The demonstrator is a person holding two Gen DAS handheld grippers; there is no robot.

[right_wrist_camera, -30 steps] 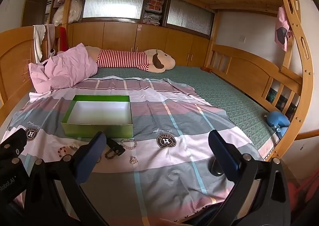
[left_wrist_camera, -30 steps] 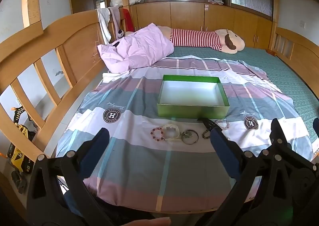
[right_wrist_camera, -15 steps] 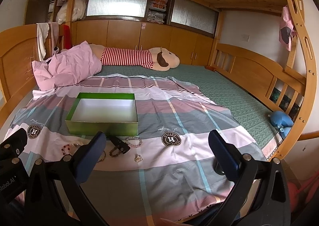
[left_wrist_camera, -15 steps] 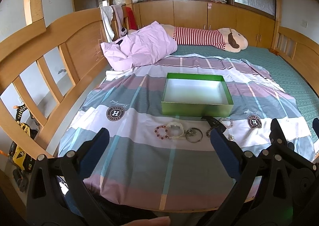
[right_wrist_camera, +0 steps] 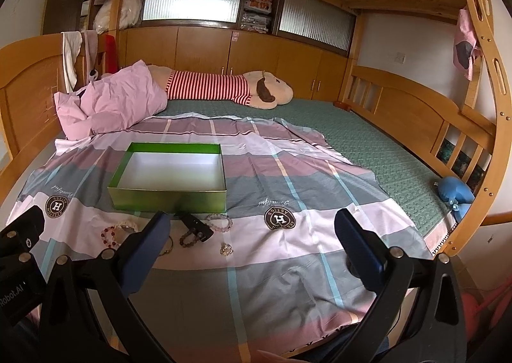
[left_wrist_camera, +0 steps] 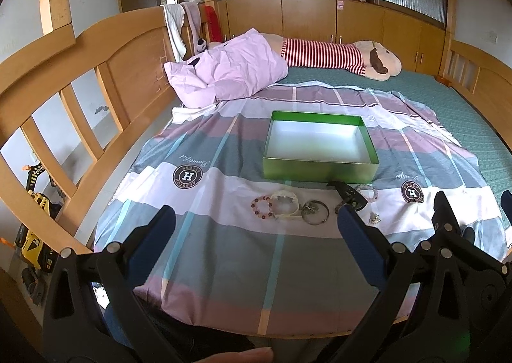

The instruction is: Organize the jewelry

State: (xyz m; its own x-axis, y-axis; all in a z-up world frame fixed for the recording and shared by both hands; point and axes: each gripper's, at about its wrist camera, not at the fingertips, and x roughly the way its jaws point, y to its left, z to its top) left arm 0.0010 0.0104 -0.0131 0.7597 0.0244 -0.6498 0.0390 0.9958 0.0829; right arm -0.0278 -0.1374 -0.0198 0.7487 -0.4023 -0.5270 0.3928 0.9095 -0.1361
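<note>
Both views have drawn nearer the green box (left_wrist_camera: 320,167) (bracelets (left_wrist_camera: 289,206) before it), jaws wide.

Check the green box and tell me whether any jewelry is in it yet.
No, the green box shows only its bare white floor, and the bracelets lie on the sheet in front of it.

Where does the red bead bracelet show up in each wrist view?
Left wrist: red bead bracelet lies at centre, leftmost of the jewelry row, below the green box.
Right wrist: red bead bracelet lies at lower left, beside the left finger.
Shared landmark: the green box, just behind the jewelry.
</note>
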